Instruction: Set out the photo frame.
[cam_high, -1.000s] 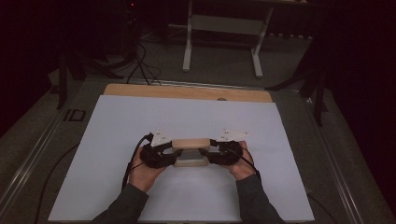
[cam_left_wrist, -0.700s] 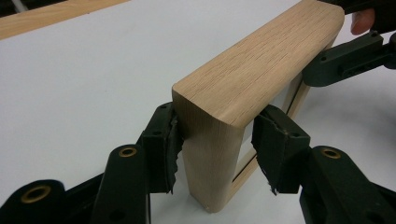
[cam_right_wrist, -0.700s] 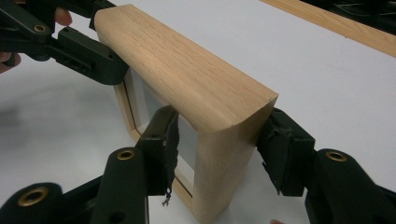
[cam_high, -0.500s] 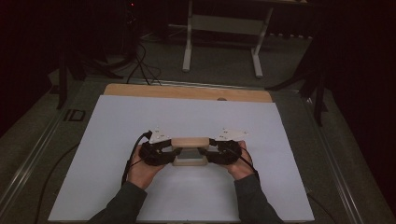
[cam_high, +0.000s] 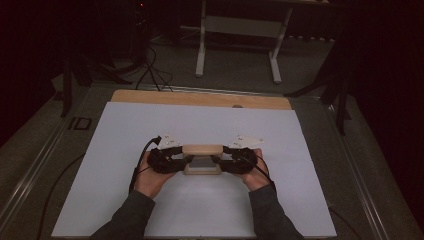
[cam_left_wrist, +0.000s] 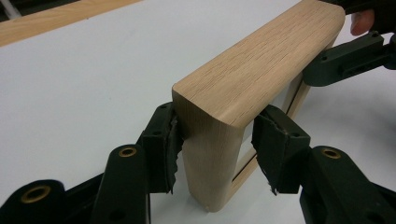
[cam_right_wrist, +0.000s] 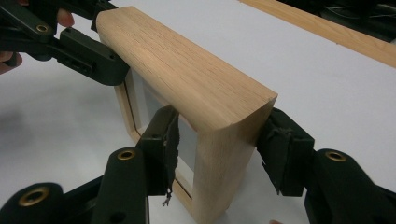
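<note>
Wooden frame stands upright on the white sheet that covers the desk, near the middle of the sheet and a little toward the person's side. Its rounded top bar is light oak, and under the bar there is a grey panel inside the wood border.

The left hand-held gripper takes the left end of the frame. In the left gripper view, its two black jaws stand on both sides of the upright end post, and the torn black pads press on the wood, so this gripper is pinching the frame. The right hand-held gripper takes the opposite end in the same way. In the right gripper view, its jaws clamp the other end post, one pad on the side with the grey panel and one on the outer side.

Both hands come from the bottom edge of the high view, in dark sleeves, and each one has a cable trailing from its gripper. The bottom of the frame seems to touch the sheet, but I cannot tell this for sure.
</note>
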